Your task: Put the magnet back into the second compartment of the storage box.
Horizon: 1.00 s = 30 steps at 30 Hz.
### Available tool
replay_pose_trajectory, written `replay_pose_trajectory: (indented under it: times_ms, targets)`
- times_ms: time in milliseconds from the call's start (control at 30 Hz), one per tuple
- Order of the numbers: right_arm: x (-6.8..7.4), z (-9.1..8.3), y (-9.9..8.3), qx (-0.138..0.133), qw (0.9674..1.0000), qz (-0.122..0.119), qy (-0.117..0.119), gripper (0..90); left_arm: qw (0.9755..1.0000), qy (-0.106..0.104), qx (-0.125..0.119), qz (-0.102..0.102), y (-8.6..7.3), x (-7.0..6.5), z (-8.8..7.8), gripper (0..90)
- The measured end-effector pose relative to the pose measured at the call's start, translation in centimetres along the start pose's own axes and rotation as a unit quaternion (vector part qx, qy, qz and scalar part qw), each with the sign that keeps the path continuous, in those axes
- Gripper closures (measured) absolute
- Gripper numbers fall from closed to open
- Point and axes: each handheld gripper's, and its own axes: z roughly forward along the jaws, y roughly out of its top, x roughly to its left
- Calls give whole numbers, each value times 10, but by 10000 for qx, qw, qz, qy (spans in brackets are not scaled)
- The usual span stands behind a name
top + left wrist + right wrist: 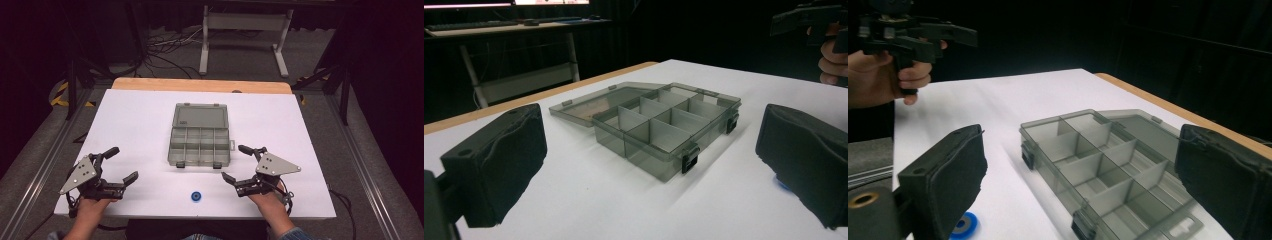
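A smoky grey compartment box [199,145] lies in the middle of the white table [135,120], its lid [201,116] flung open toward the far side; its cells look empty [664,125] [1098,165]. A small blue ring [196,196] rests near the table's front edge, also the blue ring [964,225] beside the right gripper's jaw. My left gripper [124,165] hovers open at the front left, held by a hand. My right gripper [234,163] stays open at the front right of the box. Nothing sits between either pair of jaws.
A wooden strip [200,85] edges the table's far side. Beyond it stand a white metal frame [245,35] and cables on the floor. Metal rails [40,160] run along both sides of the table.
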Motion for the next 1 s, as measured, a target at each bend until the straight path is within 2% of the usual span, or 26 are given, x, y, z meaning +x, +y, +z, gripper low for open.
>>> replay_pose_trajectory:
  times_ms: [67,367,533,767,1000]
  targets:
    - [2,3,2,-28,9999,-66,89,70,10000,-8,22,6,0,0,0,8]
    - [7,14,6,78,9997,-48,228,61,10000,-26,31,11,0,0,2,8]
    - [9,25,9,264,9993,101,244,27,10000,-23,21,-2,0,0,1,8]
    - [17,37,13,342,9983,29,466,28,10000,-36,40,16,0,1,1,7]
    - [20,42,17,446,9973,-7,586,43,10000,-22,27,11,0,1,2,7]
